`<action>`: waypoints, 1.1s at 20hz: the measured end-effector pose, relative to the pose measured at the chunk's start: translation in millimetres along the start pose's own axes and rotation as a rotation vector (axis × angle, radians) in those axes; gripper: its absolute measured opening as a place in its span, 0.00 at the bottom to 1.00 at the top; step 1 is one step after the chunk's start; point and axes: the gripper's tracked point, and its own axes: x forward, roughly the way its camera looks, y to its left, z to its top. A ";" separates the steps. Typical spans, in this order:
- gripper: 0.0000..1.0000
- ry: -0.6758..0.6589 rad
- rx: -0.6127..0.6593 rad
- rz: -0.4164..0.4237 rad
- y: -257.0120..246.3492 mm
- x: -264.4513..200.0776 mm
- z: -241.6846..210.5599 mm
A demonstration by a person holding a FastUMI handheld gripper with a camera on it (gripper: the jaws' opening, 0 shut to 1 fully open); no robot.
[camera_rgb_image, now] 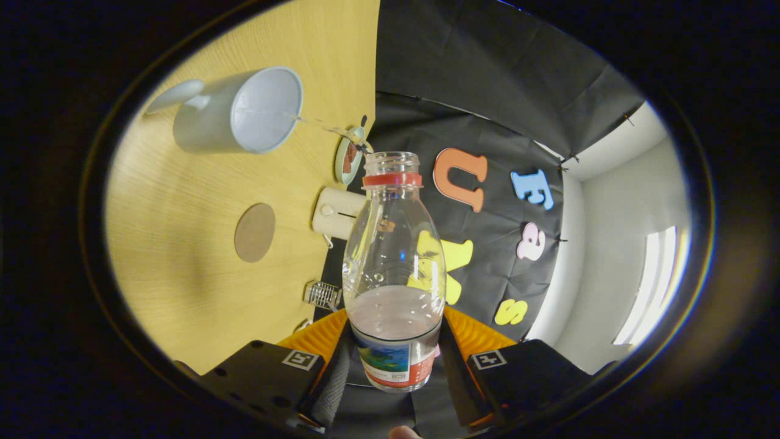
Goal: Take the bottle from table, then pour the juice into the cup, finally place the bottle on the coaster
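Note:
A clear plastic bottle (393, 268) with a red neck ring and no cap is held between the fingers of my gripper (395, 347), which is shut on its lower body. The bottle is tipped on its side relative to the wooden table (177, 274), and a little pale liquid remains near its base. A thin stream runs from the bottle's mouth into the pale blue cup (244, 113), which stands on the table beyond the fingers. A round brown coaster (255, 232) lies flat on the table between the cup and the gripper.
A small plate (349, 157) with dark food sits near the table's far edge. Beside it stand a cream boxy object (335, 211) and a small metal wire piece (323, 295). A pale spoon-like thing (173, 94) lies by the cup.

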 end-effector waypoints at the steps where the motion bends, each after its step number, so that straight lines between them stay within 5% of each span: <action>1: 0.76 -0.001 -0.005 -0.001 -2.4 0.5 0.0; 22: 0.76 0.002 -0.080 0.003 -24.9 -6.9 6.5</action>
